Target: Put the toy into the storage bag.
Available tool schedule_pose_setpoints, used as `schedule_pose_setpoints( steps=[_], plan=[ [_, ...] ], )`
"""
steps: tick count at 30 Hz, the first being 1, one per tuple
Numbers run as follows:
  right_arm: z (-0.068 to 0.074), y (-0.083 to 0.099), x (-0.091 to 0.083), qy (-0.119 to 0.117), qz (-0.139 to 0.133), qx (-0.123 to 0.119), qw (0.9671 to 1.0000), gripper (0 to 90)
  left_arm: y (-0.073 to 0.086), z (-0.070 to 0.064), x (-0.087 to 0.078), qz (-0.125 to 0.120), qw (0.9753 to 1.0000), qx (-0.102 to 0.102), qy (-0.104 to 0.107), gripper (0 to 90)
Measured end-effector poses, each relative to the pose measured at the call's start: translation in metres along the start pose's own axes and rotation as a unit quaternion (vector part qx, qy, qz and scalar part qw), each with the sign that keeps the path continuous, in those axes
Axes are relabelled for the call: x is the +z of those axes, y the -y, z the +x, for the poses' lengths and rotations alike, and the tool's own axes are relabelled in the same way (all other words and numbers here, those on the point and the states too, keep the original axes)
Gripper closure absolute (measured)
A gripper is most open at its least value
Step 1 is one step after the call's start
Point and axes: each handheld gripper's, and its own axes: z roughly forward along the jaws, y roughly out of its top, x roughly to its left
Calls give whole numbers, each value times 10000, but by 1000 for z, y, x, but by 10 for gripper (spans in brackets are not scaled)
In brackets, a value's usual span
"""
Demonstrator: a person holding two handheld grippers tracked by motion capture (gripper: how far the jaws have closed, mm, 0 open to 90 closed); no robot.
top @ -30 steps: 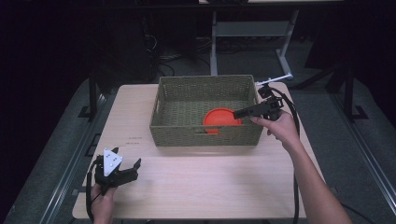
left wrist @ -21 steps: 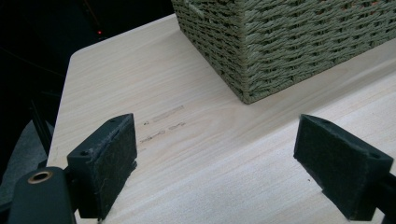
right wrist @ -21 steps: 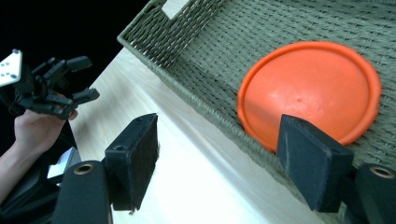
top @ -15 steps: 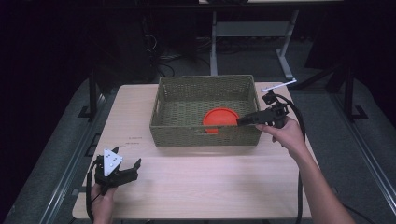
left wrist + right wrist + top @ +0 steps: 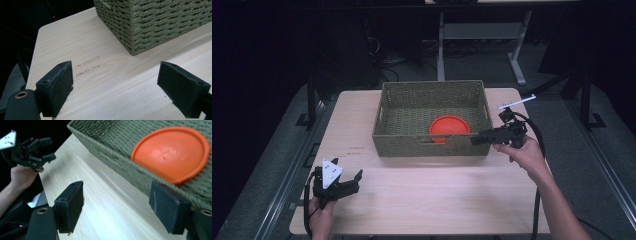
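Resting in the near right part of the woven basket (image 5: 432,117), the orange plate (image 5: 449,128) lies flat on the basket floor, close against the near wall. The right gripper (image 5: 479,138) hangs just outside the basket's near right corner, its jaws spread wide and empty; in the right gripper view the plate (image 5: 172,153) shows beyond the basket wall (image 5: 117,157), between the two pads but untouched. The left gripper (image 5: 349,184) sits low at the table's (image 5: 437,200) near left corner, well apart from the basket, jaws likewise wide open with nothing between them. Judged from this arrangement, the plate's placement in the basket appears complete, though whether the right gripper is leaving or approaching cannot be settled from these views. What remains is probably only clearing the right hand from the basket.
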Motion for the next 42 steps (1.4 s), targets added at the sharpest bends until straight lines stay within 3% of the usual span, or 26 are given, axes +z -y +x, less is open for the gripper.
schedule_pose_setpoints(
  steps=[20,42],
  plan=[
    [-15,37,-3,-115,-66,81,9999,269,0,-1,1,38,10000,11,7,127],
    [-29,76,-1,-68,88,293,9995,259,0,-1,0,33,10000,3,2,128]
  ],
)
